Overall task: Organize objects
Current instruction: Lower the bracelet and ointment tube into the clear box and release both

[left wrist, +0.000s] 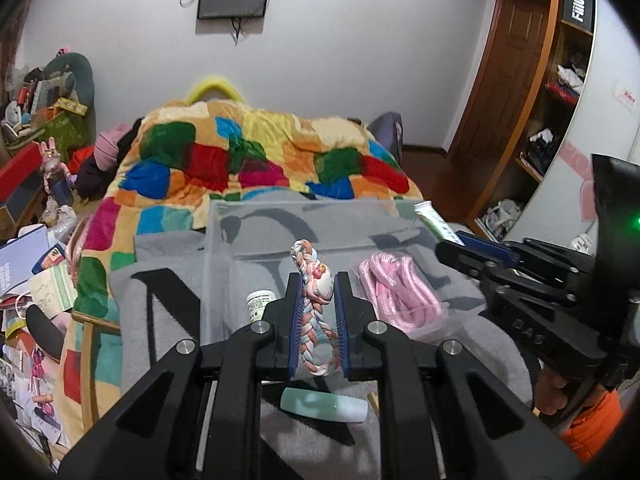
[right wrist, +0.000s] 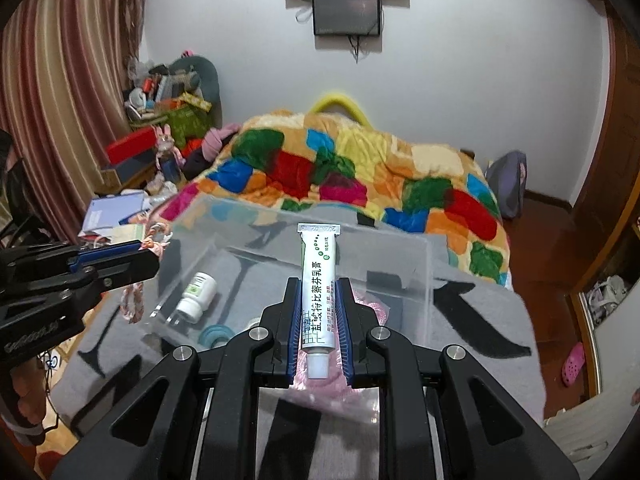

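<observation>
My left gripper (left wrist: pixel 319 280) is shut on a braided pastel bracelet (left wrist: pixel 318 304) and holds it above the near edge of a clear plastic box (left wrist: pixel 216 240) on the grey cloth. My right gripper (right wrist: pixel 318 284) is shut on a white ointment tube (right wrist: pixel 318 292), cap toward me, above the same clear plastic box (right wrist: pixel 424 276). A small white pill bottle (right wrist: pixel 198 294) lies inside the box and also shows in the left wrist view (left wrist: pixel 258 304). The right gripper (left wrist: pixel 472 246) with the tube (left wrist: pixel 434 220) appears at the right of the left wrist view. The left gripper (right wrist: pixel 148 250) appears at the left of the right wrist view.
A bagged pink cord (left wrist: pixel 396 292) lies on the grey cloth (left wrist: pixel 168 320) right of the box. A pale green tube (left wrist: pixel 324 404) lies under my left gripper. A teal ring (right wrist: pixel 214 336) sits by the box. A patchwork quilt (left wrist: pixel 260 152) covers the bed. Clutter (left wrist: pixel 28 280) lies left.
</observation>
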